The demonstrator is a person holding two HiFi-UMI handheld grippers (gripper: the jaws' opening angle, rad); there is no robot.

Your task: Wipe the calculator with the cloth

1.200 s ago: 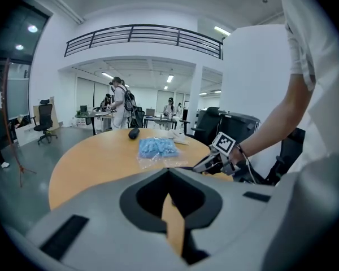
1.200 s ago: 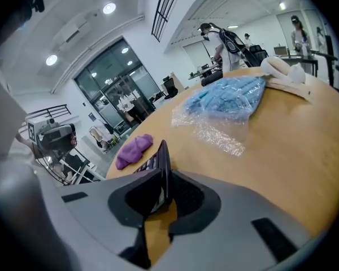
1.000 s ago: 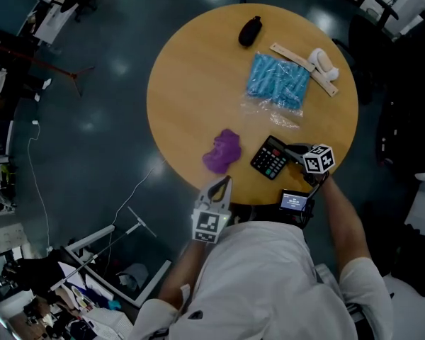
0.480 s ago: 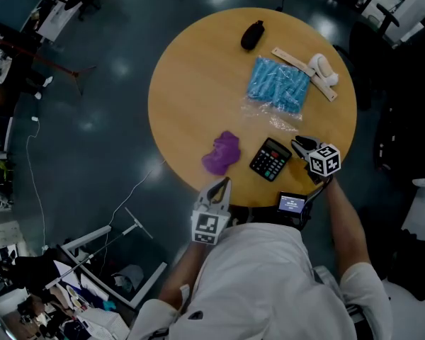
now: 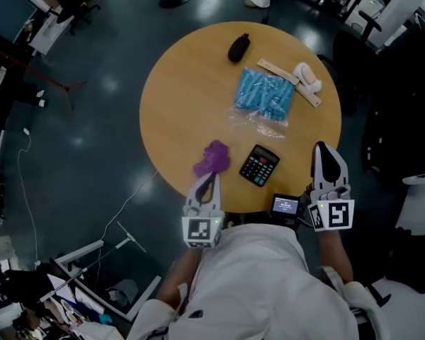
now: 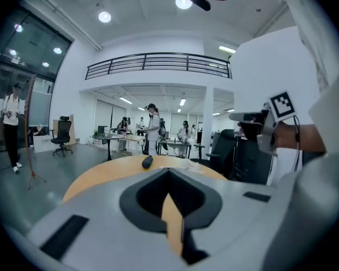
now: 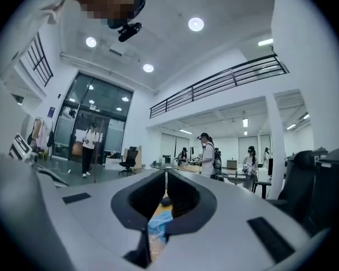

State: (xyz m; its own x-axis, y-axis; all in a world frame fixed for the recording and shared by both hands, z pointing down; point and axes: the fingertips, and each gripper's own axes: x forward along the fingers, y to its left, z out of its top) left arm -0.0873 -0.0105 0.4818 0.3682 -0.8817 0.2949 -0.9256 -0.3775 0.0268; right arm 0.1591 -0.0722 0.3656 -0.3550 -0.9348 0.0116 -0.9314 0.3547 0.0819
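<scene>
The left gripper [image 5: 210,181] is holding its jaws pressed together on nothing. The right gripper [image 5: 325,149] is closing its jaws, which are all but meeting, and nothing is standing between them. Both grippers are pointing out over the room rather than down at the work, and neither is touching a task item.

The cloth [image 5: 212,159] is lying crumpled near the table's near edge, just ahead of the left gripper in the head view. It is judged to be soft, light and limp; take hold of it by pinching a raised fold at the top of the bunch. The calculator [image 5: 259,165] is lying flat, keys up, just beside the cloth on its right, apart from it. It is judged to be rigid, light and liable to slide on the smooth top, so brace one edge while wiping.

The round wooden table [image 5: 184,98] is also carrying a blue packet [image 5: 263,94], a black object [image 5: 238,47] and a wooden strip [image 5: 283,73] toward its far side. A dark glossy floor [image 5: 78,119] is surrounding the table in an open office.
</scene>
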